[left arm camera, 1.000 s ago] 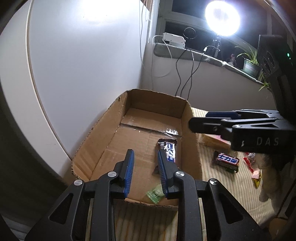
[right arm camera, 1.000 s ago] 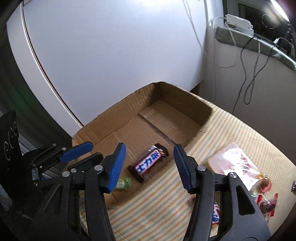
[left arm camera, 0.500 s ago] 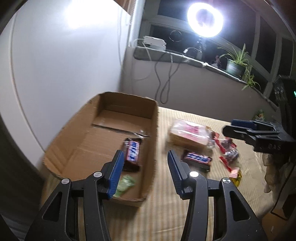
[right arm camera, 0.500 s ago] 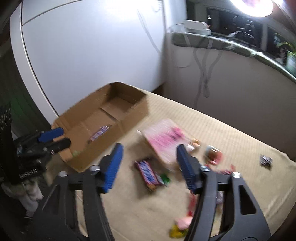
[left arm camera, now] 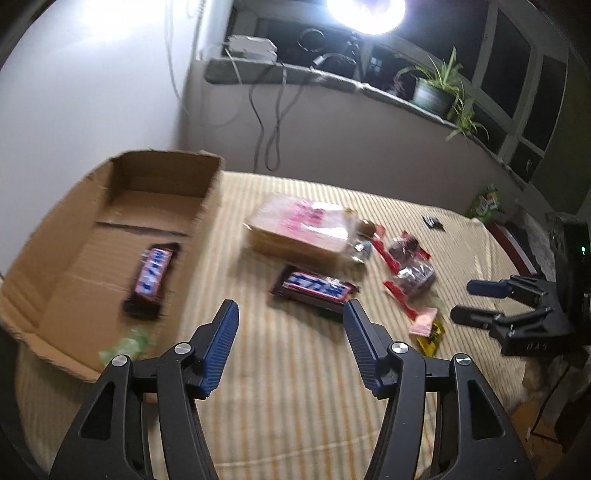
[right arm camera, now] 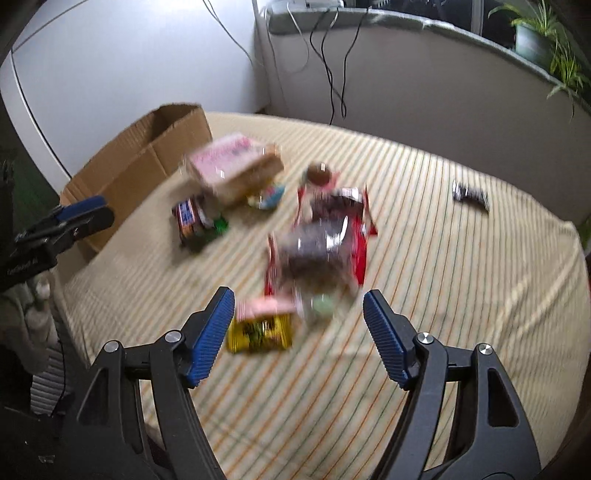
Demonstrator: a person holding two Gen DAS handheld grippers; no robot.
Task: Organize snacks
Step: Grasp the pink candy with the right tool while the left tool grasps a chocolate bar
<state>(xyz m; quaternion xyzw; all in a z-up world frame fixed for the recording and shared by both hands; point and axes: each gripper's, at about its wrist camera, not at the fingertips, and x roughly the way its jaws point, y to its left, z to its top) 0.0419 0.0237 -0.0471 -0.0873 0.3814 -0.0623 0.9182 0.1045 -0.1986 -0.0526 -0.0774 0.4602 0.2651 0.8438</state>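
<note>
A cardboard box (left arm camera: 48,258) on the striped cloth holds a brown-and-blue chocolate bar (left arm camera: 153,277) and a green sweet (left arm camera: 125,343). Another such bar (left arm camera: 314,290) lies on the cloth just beyond my left gripper (left arm camera: 290,314), whose jaws are opening with nothing between them. My right gripper (right arm camera: 298,295) is open above a yellow packet (right arm camera: 260,332), a pink packet (right arm camera: 264,306) and a dark bag with red edges (right arm camera: 317,251); its pads touch none of them. A pink-topped bread pack (left arm camera: 299,229) lies in the middle. This view is blurred.
A small dark wrapper (right arm camera: 470,194) lies alone at the far right of the cloth. Behind the bed are a white wall, a ledge (left arm camera: 332,83) with cables and potted plants (left arm camera: 436,88), and a bright ring lamp (left arm camera: 365,11).
Both grippers have swung right, away from the box and over the loose snacks. The left jaws have spread wider; the right jaws have spread a little.
</note>
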